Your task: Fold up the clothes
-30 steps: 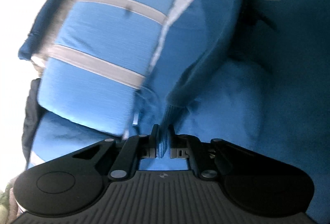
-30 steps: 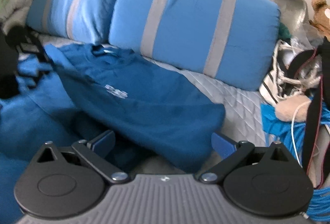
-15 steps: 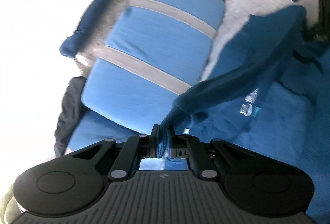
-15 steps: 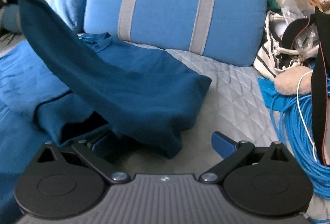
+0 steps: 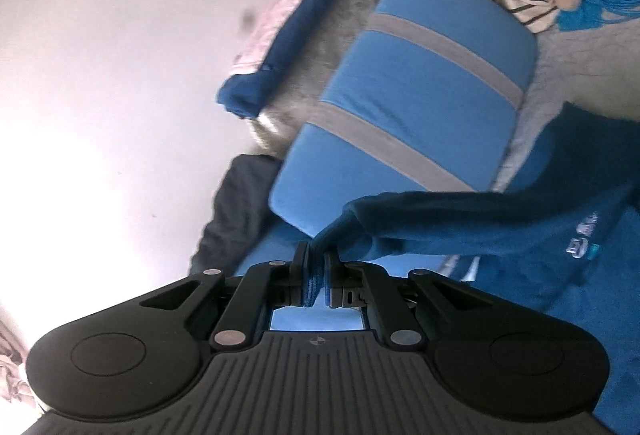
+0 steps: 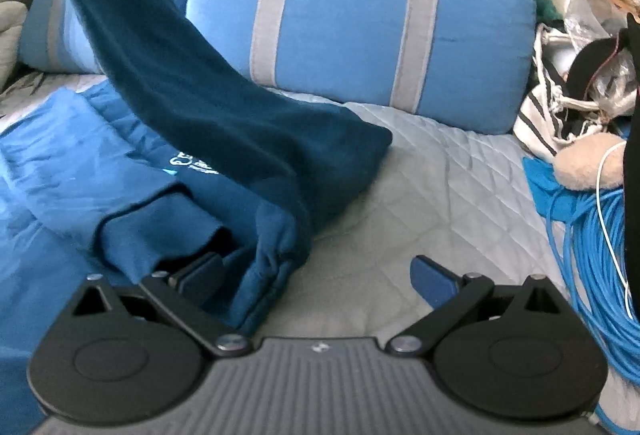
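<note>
**Sleeve lifted over the bed**

The left gripper (image 5: 316,271) is clenched on the dark blue sweatshirt (image 5: 500,219), its sleeve raised above the quilt (image 6: 448,175). Only the right view shows the right gripper (image 6: 320,273) spread wide, a cuff between its fingers, and two striped pillows (image 6: 360,19).

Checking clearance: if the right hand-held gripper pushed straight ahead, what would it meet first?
Probably the bunched dark blue sweatshirt, already between the open right hand-held gripper fingers; beyond lies grey quilted bedding.
</note>
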The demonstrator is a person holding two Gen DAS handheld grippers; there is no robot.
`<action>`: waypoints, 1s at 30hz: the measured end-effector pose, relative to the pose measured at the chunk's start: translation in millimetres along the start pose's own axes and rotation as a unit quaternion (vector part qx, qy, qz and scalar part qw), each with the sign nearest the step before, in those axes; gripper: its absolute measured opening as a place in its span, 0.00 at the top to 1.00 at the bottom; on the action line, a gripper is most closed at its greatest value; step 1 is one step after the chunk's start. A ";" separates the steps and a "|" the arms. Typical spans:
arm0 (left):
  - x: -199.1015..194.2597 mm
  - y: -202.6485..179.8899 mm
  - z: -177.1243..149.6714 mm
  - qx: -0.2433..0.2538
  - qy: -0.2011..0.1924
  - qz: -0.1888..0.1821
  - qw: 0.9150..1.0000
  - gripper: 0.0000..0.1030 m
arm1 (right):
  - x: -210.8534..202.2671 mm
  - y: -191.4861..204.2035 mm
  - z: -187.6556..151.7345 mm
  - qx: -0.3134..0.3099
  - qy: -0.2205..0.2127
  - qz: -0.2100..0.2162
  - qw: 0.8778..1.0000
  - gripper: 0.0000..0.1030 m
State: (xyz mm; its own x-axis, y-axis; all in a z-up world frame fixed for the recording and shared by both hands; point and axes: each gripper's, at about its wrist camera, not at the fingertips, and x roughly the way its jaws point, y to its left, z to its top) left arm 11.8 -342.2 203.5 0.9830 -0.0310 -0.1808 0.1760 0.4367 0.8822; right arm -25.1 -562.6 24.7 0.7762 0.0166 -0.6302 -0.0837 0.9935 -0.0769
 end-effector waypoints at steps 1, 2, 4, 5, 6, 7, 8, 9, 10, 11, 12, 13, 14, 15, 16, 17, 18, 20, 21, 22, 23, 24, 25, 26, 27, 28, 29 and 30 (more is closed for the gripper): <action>0.3 3.2 0.6 0.000 0.000 0.006 1.000 0.93 | -1.4 0.4 0.5 -0.003 -0.001 0.001 1.000 0.00; 0.5 6.1 1.2 0.001 0.001 0.010 1.000 0.93 | -2.7 0.7 1.1 -0.007 -0.002 0.003 1.000 0.00; 0.8 11.3 2.6 -0.001 0.002 0.014 1.000 0.93 | -5.1 1.8 1.8 -0.014 -0.004 0.005 1.000 0.00; 0.9 13.6 3.3 -0.003 0.002 0.015 1.000 0.93 | -5.7 2.0 2.0 -0.017 -0.004 0.005 1.000 0.00; 0.8 15.5 4.2 -0.005 0.002 0.017 1.000 0.93 | -6.1 1.3 2.2 -0.018 -0.004 0.006 1.000 0.00; 0.4 17.1 5.1 -0.007 0.002 0.019 1.000 0.93 | -6.3 0.4 2.2 -0.016 -0.003 0.008 1.000 0.00; -0.1 18.6 6.0 -0.010 0.001 0.021 1.000 0.93 | -6.4 0.3 2.7 -0.014 -0.002 0.012 1.000 0.00; -0.9 19.8 6.9 -0.012 0.001 0.022 1.000 0.93 | -6.5 0.3 3.2 -0.013 -0.002 0.016 1.000 0.00; -1.7 20.7 7.8 -0.013 0.001 0.024 1.000 0.93 | -6.7 1.1 3.2 -0.017 -0.003 0.017 1.000 0.00; -2.6 21.6 8.9 -0.014 0.000 0.026 1.000 0.93 | -5.7 3.1 3.6 -0.024 -0.003 0.016 1.000 0.00; -3.4 22.2 9.9 -0.015 0.000 0.027 1.000 0.93 | -4.6 5.2 4.1 -0.032 -0.003 0.014 0.999 0.00; -4.1 22.7 10.6 -0.015 -0.001 0.028 1.000 0.93 | -2.8 7.4 4.8 -0.039 -0.004 0.011 0.999 0.00; -4.6 23.4 11.1 -0.016 -0.001 0.028 0.999 0.93 | -1.0 9.6 5.5 -0.046 -0.005 0.007 0.999 0.01; -4.9 24.1 11.4 -0.016 -0.002 0.028 0.999 0.93 | 1.3 12.3 6.1 -0.054 -0.006 0.003 0.999 0.01; -5.2 24.6 11.6 -0.017 -0.001 0.029 0.999 0.93 | 3.6 15.1 6.8 -0.062 -0.008 -0.001 0.998 0.01; -5.3 25.1 11.5 -0.017 -0.001 0.029 0.999 0.93 | 6.0 17.8 7.4 -0.070 -0.009 -0.006 0.997 0.02; -5.1 25.4 10.9 -0.017 -0.001 0.028 0.999 0.93 | 8.7 21.3 7.8 -0.080 -0.010 -0.011 0.997 0.03; -4.8 25.8 8.6 -0.017 0.001 0.028 0.999 0.93 | 14.0 28.0 8.5 -0.099 -0.012 -0.024 0.995 0.10; -4.7 26.0 7.4 -0.017 0.002 0.028 0.999 0.93 | 16.2 31.6 8.3 -0.110 -0.011 -0.036 0.993 0.16; -4.5 26.1 6.2 -0.018 0.003 0.027 0.999 0.93 | 17.6 33.4 8.3 -0.118 -0.010 -0.041 0.992 0.19; -4.4 26.3 5.1 -0.018 0.004 0.027 0.999 0.93 | 17.7 35.6 7.5 -0.126 -0.011 -0.044 0.991 0.26; -4.2 26.5 3.9 -0.018 0.005 0.027 0.999 0.93 | 17.6 38.0 6.7 -0.135 -0.012 -0.048 0.990 0.32; -3.9 26.7 2.2 -0.018 0.007 0.027 0.999 0.93 | 16.9 40.9 5.9 -0.145 -0.013 -0.050 0.988 0.36; -3.2 27.0 0.1 -0.018 0.009 0.026 0.999 0.93 | 16.2 43.6 4.8 -0.156 -0.013 -0.050 0.986 0.48; -2.5 27.2 -1.9 -0.018 0.011 0.026 0.999 0.93 | 15.5 46.3 3.7 -0.167 -0.013 -0.051 0.985 0.60; -2.0 27.3 -4.5 -0.018 0.013 0.025 0.999 0.93 | 14.9 48.9 2.6 -0.178 -0.013 -0.051 0.983 0.67; -1.7 27.1 -7.7 -0.017 0.015 0.025 0.999 0.93 | 14.5 51.1 1.9 -0.186 -0.012 -0.052 0.981 0.76; -1.4 26.8 -10.9 -0.016 0.017 0.025 0.999 0.93 | 14.1 52.7 1.2 -0.192 -0.011 -0.051 0.980 0.89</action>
State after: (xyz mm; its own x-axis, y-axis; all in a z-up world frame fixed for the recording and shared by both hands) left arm 14.5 -320.7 222.7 0.9881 0.0219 -0.1521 0.1246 0.4647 0.8766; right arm -17.8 -509.9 12.7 0.8057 -0.0744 -0.5877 -0.2308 0.8743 -0.4271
